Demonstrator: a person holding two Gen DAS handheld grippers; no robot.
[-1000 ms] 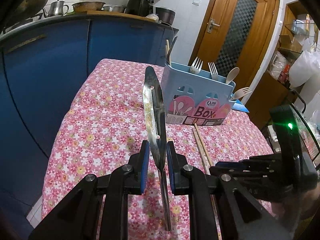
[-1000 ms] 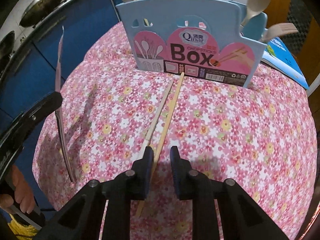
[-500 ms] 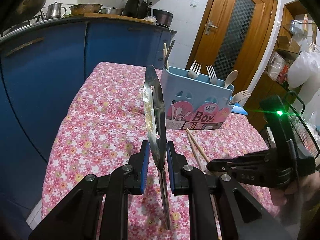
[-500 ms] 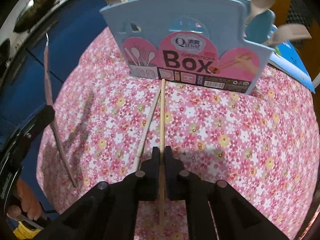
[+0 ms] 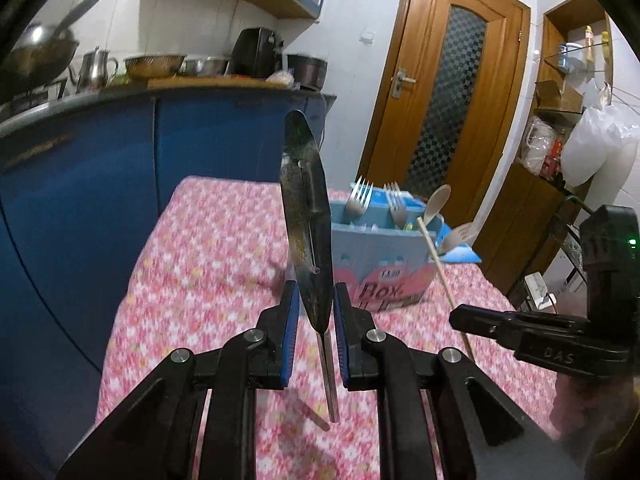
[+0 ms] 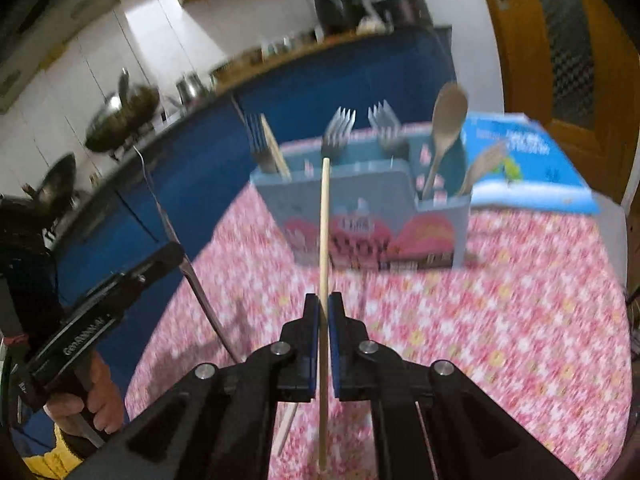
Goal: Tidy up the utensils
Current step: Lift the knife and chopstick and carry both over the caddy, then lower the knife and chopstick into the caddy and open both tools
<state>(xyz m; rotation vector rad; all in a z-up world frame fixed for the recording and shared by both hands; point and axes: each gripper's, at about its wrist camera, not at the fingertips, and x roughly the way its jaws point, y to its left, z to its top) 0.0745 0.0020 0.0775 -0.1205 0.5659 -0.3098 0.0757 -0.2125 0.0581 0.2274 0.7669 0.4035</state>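
Left gripper (image 5: 314,334): closed edge-on around a flat metal spatula (image 5: 306,216), blade upright, thin handle hanging below the pads.
Right gripper (image 6: 323,342): its jaws have just been closing and now pinch one wooden chopstick (image 6: 323,240), lifted clear of the cloth and pointing toward the box.
Second chopstick (image 6: 289,426): seems to lie on the cloth under the right gripper; blur makes this uncertain.
Utensil box (image 6: 372,216): light blue with pink panels, standing at the far side of the table, already holding forks (image 6: 340,130), a wooden spoon (image 6: 446,128) and another chopstick in its left compartment.
Doing the step well: likely best to tip the chopstick upright over the left compartment beside its mate, lower it in, then release; keep the spatula out of the way.
Surface: pink floral tablecloth (image 5: 216,248); a blue book (image 6: 528,164) lies just beside the box.
Room: kitchen with blue cabinets (image 5: 80,184), pots on the counter, a wooden door (image 5: 452,92).
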